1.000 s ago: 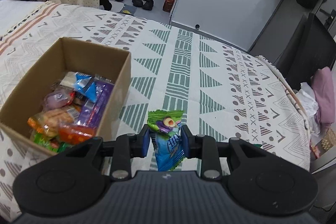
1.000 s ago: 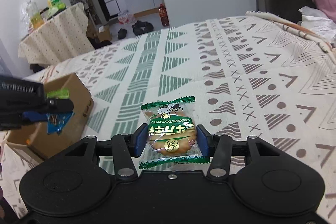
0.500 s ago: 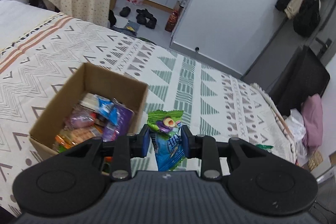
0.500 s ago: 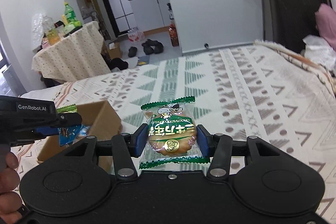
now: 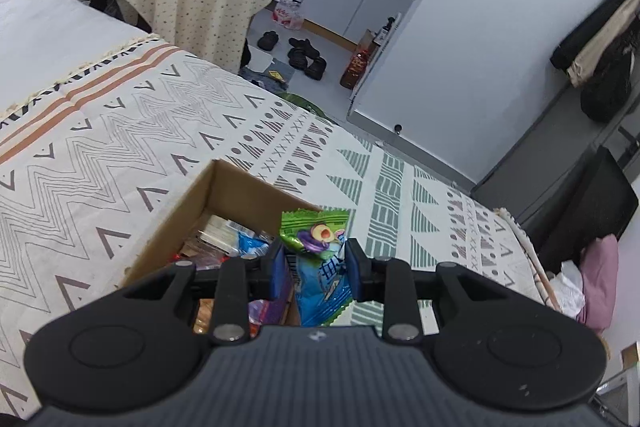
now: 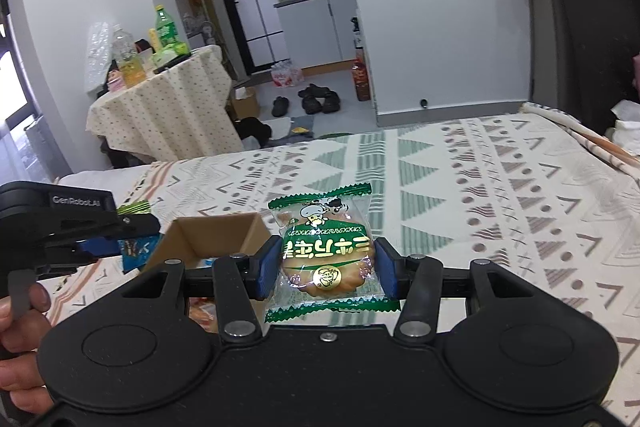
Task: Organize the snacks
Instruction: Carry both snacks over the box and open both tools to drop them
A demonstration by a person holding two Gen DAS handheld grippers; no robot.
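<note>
My left gripper [image 5: 315, 269] is shut on a blue and green snack packet [image 5: 316, 263] and hangs over the near right part of an open cardboard box [image 5: 188, 203] that holds several wrapped snacks. My right gripper [image 6: 324, 269] is shut on a green-edged bun packet [image 6: 325, 253], raised above the patterned bedspread [image 6: 500, 195]. In the right wrist view the same box [image 6: 218, 233] sits just left of the bun, and the left gripper [image 6: 132, 239] with its packet reaches in from the left edge, a hand [image 6: 18, 319] behind it.
The box rests on a bed with a patterned cover [image 5: 100, 147]. Beyond the bed's far edge stand a cloth-covered table with bottles [image 6: 160, 99], shoes on the floor [image 5: 304, 55] and a white wall [image 5: 480, 47]. A dark chair and pink cloth [image 5: 600, 267] lie at the right.
Both grippers have risen with their packets. The left one has shifted over the box, which now sits under its fingers; in the right view the box has come closer to the bun.
</note>
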